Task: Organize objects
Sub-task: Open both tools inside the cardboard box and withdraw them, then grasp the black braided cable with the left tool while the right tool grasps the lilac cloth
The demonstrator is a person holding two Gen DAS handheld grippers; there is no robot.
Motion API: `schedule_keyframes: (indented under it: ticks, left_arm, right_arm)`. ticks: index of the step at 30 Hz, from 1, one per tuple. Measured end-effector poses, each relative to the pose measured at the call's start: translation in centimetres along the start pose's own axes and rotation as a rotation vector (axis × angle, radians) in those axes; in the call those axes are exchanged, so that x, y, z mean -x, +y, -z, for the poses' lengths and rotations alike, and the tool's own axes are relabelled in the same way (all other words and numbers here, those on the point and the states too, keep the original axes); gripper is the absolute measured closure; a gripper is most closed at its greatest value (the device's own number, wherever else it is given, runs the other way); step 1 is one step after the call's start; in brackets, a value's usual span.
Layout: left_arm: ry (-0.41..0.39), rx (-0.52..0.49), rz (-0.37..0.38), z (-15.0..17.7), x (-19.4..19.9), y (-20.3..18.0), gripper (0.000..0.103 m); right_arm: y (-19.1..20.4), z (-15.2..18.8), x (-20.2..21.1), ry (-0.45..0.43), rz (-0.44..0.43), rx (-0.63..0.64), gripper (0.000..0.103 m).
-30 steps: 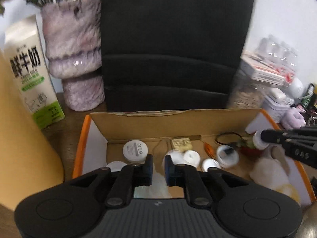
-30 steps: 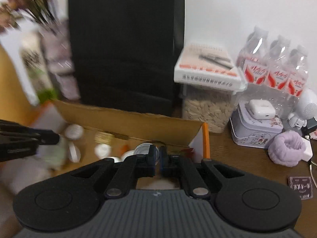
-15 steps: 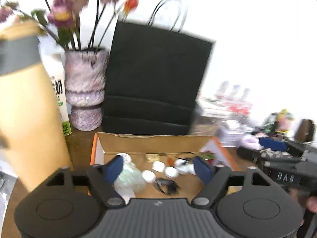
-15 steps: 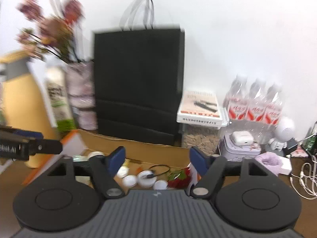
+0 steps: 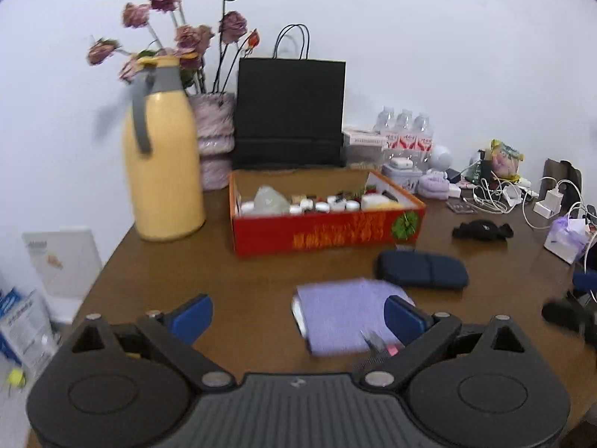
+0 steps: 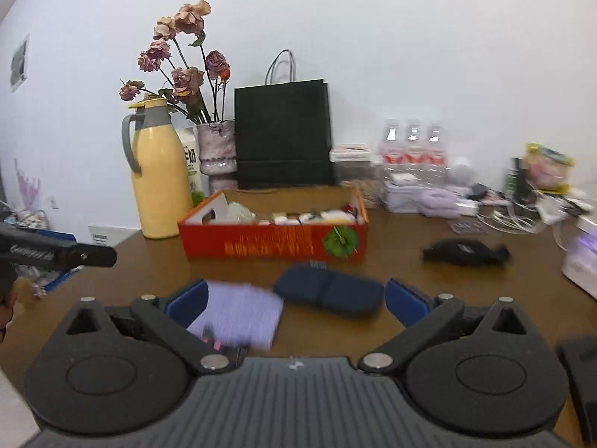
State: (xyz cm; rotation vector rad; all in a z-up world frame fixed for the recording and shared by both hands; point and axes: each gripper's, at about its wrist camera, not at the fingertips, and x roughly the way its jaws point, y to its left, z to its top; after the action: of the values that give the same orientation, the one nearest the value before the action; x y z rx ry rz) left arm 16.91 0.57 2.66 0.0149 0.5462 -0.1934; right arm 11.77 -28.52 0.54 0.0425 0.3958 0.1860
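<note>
Many small items fill the red box [image 5: 328, 231] ahead; both tongs, left tongs [image 5: 298, 313] and right tongs [image 6: 294, 298], are opening wide and empty, while the purple cloth [image 5: 343, 313] and navy case [image 6: 330, 293] wait between them.

left gripper [image 5: 298, 315] | right gripper [image 6: 294, 300] | backed off red box [image 5: 324, 233] | jaws opening, empty

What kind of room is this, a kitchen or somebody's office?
Most likely a home or office desk, not a kitchen: a wooden table against a white wall, crowded with a vase of dried roses, a yellow thermos jug and tangled chargers and cables.
</note>
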Motion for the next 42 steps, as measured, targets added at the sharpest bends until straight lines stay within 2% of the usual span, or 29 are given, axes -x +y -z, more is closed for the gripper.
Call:
schedule_keyframes:
  ticks: [2, 4, 7, 12, 16, 18, 21, 27, 28, 30, 31, 32, 33, 36, 38, 42]
  left_arm:
    - [0.009, 0.001, 0.049, 1.7, 1.5, -0.9, 0.004]
    - [0.022, -0.044, 0.073, 2.8, 2.0, -2.0, 0.004]
    - [0.024, -0.076, 0.032, 3.2, 2.4, -3.0, 0.004]
    - [-0.004, -0.083, 0.031, 3.4, 2.9, -3.0, 0.003]
    - [0.075, -0.047, 0.022, 3.8, 0.7, -2.8, 0.003]
    - [0.104, -0.066, 0.026, 4.3, -0.2, -3.1, 0.003]
    - [0.095, -0.101, 0.039, 4.9, -1.4, -3.8, 0.004]
    - [0.119, -0.092, 0.094, 4.6, -5.4, -3.8, 0.011]
    - [0.125, -0.088, 0.089, 4.6, -6.3, -3.9, 0.013]
    - [0.142, -0.094, 0.057, 4.9, -7.6, -3.8, 0.028]
    - [0.145, -0.098, 0.052, 5.1, -8.0, -3.7, 0.032]
    - [0.154, -0.095, 0.056, 5.4, -8.5, -3.5, 0.053]
    - [0.175, -0.088, 0.077, 5.6, -8.9, -3.2, 0.082]
    - [0.175, -0.092, 0.141, 5.9, -8.6, -2.3, 0.083]
    - [0.173, -0.061, 0.160, 5.9, -7.8, -0.8, 0.083]
    - [0.138, 0.025, 0.042, 5.8, -6.4, 3.5, 0.083]
  right_arm:
    - [0.9, 1.8, 1.3, 0.043, -0.057, 0.032, 0.000]
    - [1.7, 3.1, 2.1, 0.051, -0.076, 0.086, 0.000]
    - [2.1, 3.8, 2.3, 0.052, -0.031, 0.096, 0.000]
    - [1.1, 3.5, 3.2, -0.002, -0.017, 0.057, 0.000]
    - [0.1, 3.8, 2.3, -0.004, 0.008, 0.026, 0.000]
    - [-0.2, 4.3, 1.8, -0.029, 0.020, 0.014, 0.000]
    - [-0.2, 4.5, 0.6, -0.027, 0.032, 0.011, 0.000]
    - [0.1, 4.2, -3.9, 0.061, 0.025, 0.042, 0.000]
    - [0.1, 4.1, -4.5, 0.067, 0.025, 0.048, 0.000]
    - [0.2, 3.7, -5.7, 0.080, 0.020, 0.056, 0.000]
    - [0.2, 3.4, -6.4, 0.087, 0.014, 0.062, 0.000]
    - [0.2, 3.2, -7.0, 0.093, 0.009, 0.068, 0.000]
    - [0.3, 3.0, -7.7, 0.101, 0.003, 0.074, 0.000]
    - [0.8, 2.3, -10.3, 0.129, -0.019, 0.080, 0.002]
    - [1.4, 2.1, -12.1, 0.150, -0.040, 0.087, 0.005]
    - [3.1, 2.2, -16.2, 0.236, -0.060, 0.115, 0.015]
